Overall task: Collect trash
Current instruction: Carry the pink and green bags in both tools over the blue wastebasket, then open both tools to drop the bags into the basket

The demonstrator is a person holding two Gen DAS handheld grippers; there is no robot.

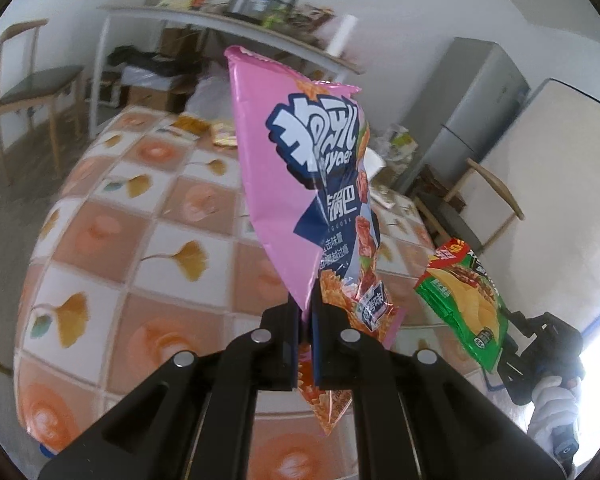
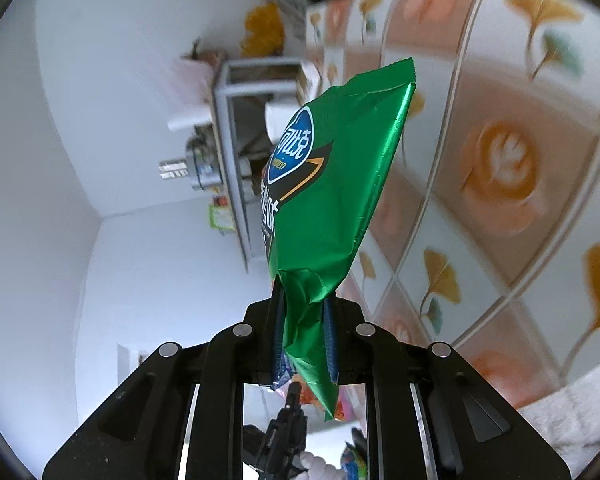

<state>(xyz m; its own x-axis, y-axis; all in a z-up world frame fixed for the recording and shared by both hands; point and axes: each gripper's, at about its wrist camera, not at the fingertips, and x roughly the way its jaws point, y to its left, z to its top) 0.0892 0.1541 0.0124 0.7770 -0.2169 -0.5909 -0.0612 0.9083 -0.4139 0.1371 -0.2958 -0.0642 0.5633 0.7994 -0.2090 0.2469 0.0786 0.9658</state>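
My left gripper (image 1: 306,312) is shut on a pink snack bag (image 1: 296,184), which stands upright above the tiled tablecloth (image 1: 140,240). The bag's crumpled lower end pokes out below the jaws. My right gripper (image 2: 303,308) is shut on a green chip bag (image 2: 336,184), pinched at its crumpled bottom. In the left wrist view that green chip bag (image 1: 464,300) shows at lower right, held up by the other gripper in a white-gloved hand (image 1: 556,400). The right wrist view is rolled sideways, with the table at the right.
More wrappers (image 1: 204,128) lie at the table's far edge. Behind stand a cluttered grey desk (image 1: 228,24), a wooden chair (image 1: 32,84) at left, a grey fridge (image 1: 468,116) and another chair (image 1: 488,208) at right.
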